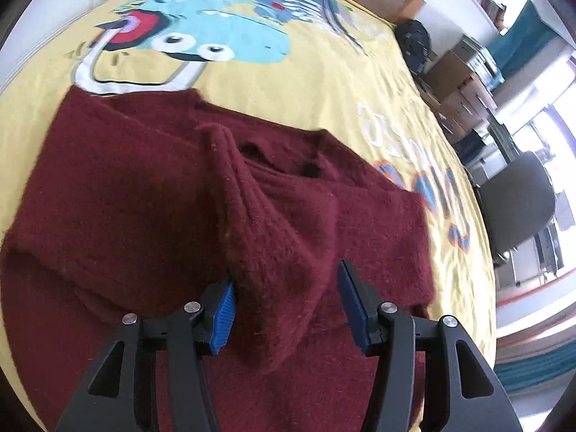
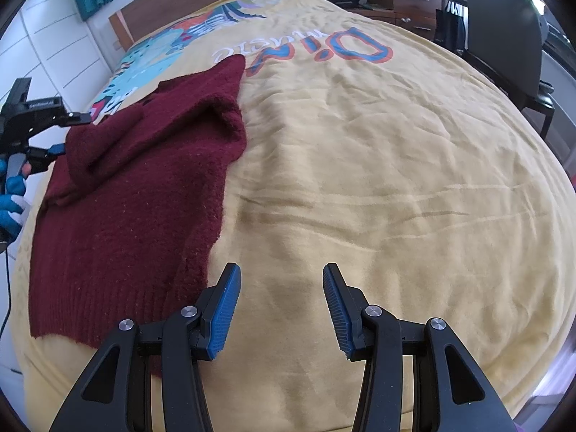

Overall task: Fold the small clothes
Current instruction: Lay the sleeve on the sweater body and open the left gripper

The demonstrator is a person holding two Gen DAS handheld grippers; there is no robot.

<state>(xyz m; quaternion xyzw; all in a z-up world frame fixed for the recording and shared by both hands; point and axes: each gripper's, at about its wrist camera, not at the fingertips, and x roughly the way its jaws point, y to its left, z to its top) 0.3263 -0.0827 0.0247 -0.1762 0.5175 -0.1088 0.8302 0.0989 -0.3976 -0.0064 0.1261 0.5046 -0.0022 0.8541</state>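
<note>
Here the left gripper (image 1: 286,306) jaws stand apart around a raised sweater (image 1: 151,194) fold; right gripper (image 2: 280,309) jaws gape, empty, above the bed (image 2: 396,187).

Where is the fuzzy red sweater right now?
The red sweater lies on the yellow blanket, at the left of the right wrist view. The left gripper has a fold of it between its open fingers.
</note>
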